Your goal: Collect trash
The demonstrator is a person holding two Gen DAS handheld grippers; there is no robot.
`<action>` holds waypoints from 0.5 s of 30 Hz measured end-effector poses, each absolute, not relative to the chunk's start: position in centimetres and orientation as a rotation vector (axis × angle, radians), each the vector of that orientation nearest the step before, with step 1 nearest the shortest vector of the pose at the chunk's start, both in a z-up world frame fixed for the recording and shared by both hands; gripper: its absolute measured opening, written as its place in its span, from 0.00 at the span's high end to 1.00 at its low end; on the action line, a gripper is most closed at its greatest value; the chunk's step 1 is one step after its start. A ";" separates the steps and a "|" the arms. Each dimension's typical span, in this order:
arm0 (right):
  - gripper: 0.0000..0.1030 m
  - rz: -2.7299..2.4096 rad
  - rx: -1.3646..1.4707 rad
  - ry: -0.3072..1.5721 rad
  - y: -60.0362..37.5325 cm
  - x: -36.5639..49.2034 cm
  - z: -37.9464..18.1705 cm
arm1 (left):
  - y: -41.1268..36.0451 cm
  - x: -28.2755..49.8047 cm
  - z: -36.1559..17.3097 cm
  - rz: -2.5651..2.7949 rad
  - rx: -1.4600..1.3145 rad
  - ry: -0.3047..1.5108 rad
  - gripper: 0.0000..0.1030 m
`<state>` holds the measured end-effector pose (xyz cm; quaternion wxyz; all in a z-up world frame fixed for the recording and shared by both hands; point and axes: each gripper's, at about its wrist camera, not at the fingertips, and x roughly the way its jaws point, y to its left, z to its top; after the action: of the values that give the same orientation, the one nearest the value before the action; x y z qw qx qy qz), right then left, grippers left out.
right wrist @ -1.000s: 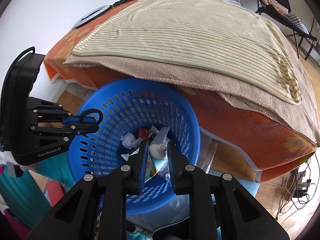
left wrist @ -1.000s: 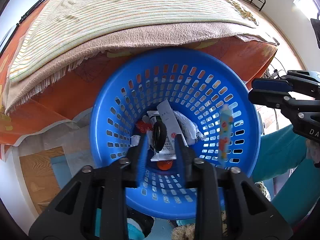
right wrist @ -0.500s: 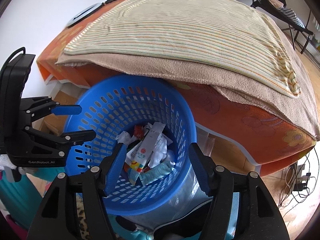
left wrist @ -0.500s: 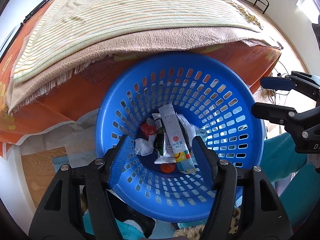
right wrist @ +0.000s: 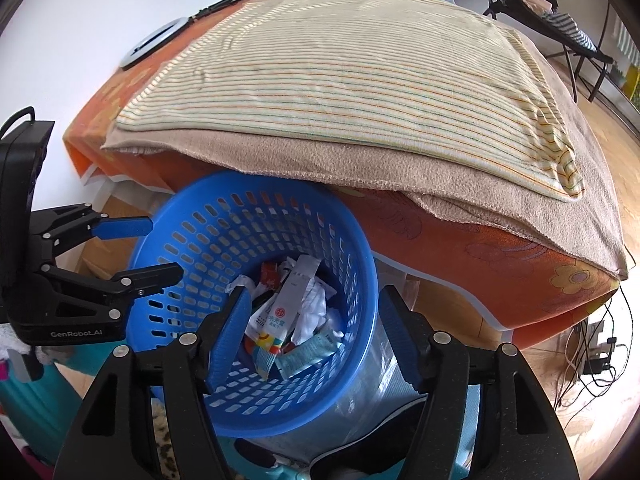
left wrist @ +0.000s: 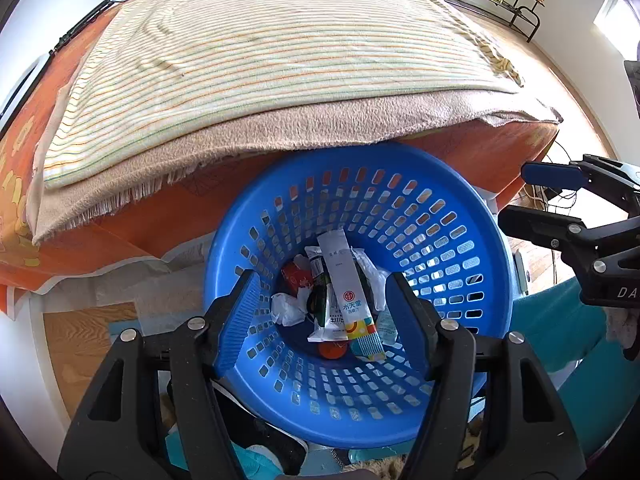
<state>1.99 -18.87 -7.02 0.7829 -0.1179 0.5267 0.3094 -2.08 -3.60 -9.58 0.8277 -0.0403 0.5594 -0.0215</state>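
Trash sat in the blue basket [left wrist: 472,280]: a long white sachet [left wrist: 345,280], a teal wrapper [right wrist: 306,354], crumpled tissues [left wrist: 285,309], something red [left wrist: 296,276], an orange cap [left wrist: 332,350]. All of it lay loose on the basket bottom, none in either grip. The basket stood on the floor, pressed against the side of the bed [right wrist: 460,240], under the overhanging tan blanket [left wrist: 280,128]. The striped blanket [right wrist: 360,64] on top looked bare of litter, so I judged the collecting mostly or fully done; I couldn't tell about the floor behind the basket, too much was hidden.

My left hand-held gripper [left wrist: 322,316] hung above the basket mouth, pointing down into it, jaws spread wide and holding nothing. My right hand-held gripper [right wrist: 312,324] hovered over the near rim from the other side, jaws equally spread, also empty. Each showed side-on in the other's view, level with the basket rim, apart from it.
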 end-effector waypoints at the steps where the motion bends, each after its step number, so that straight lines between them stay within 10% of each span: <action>1: 0.36 0.661 -0.254 1.131 -18.9 2.1 -6.8 | -3.6 -2.0 -9.3 -0.044 -0.087 1.180 0.32; 15: 0.30 0.612 -0.224 1.047 -19.3 5.5 -2.4 | -2.0 0.6 -2.4 -0.006 -0.090 1.020 0.29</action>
<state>5.51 -19.29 -2.43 0.8158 -0.1050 0.4909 0.2871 0.60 -2.00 -2.43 0.8717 -0.0433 0.4882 -0.0026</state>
